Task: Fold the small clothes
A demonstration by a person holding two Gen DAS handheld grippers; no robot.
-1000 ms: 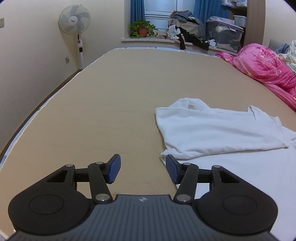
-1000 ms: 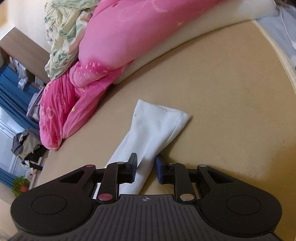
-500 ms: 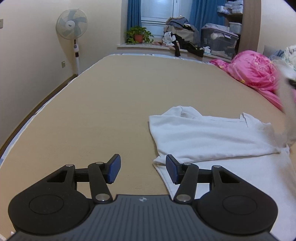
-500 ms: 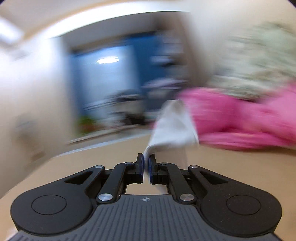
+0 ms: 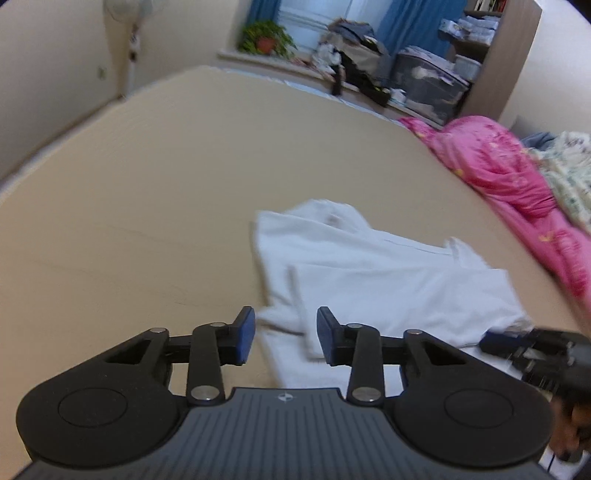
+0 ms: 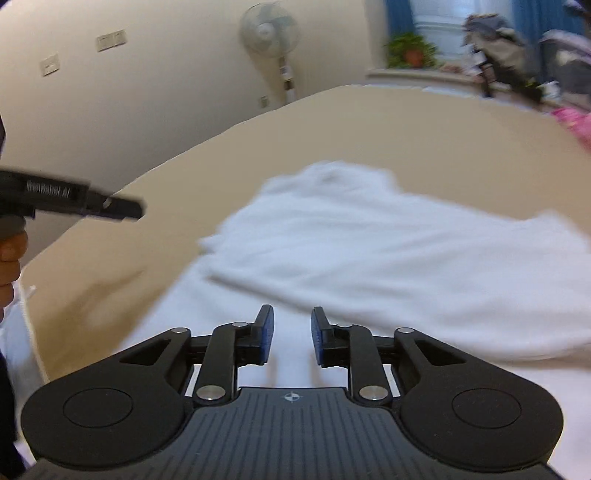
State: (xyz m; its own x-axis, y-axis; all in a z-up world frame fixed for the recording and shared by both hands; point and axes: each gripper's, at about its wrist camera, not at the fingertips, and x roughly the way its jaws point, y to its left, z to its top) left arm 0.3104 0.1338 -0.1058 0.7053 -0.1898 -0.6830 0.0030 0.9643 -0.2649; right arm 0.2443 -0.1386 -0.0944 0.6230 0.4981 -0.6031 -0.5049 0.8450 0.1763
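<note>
A white garment [image 5: 369, 273] lies on the tan bed [image 5: 147, 206], with a sleeve folded back over its body. My left gripper [image 5: 285, 332] hovers over the garment's near left edge. Its jaws are closing; a fold ridge lies under the gap, and the pads do not press it. My right gripper [image 6: 291, 334] points across the same garment [image 6: 369, 251]. Its jaws are opening, with only cloth lying below them and nothing pinched. Each gripper shows in the other's view: the right gripper [image 5: 517, 343] at the right edge, the left gripper [image 6: 74, 201] at the left, with a hand [image 6: 9, 258] behind it.
A pink quilt [image 5: 509, 177] is piled along the bed's right side. A sill with a potted plant [image 5: 266, 37], heaped clothes [image 5: 354, 66] and a storage box lies beyond the far end. A standing fan [image 6: 269, 33] is by the left wall.
The right gripper swung the sleeve from the quilt side over onto the garment and let go, its jaws parting. The left gripper shifted right over the garment's edge and its jaws narrowed.
</note>
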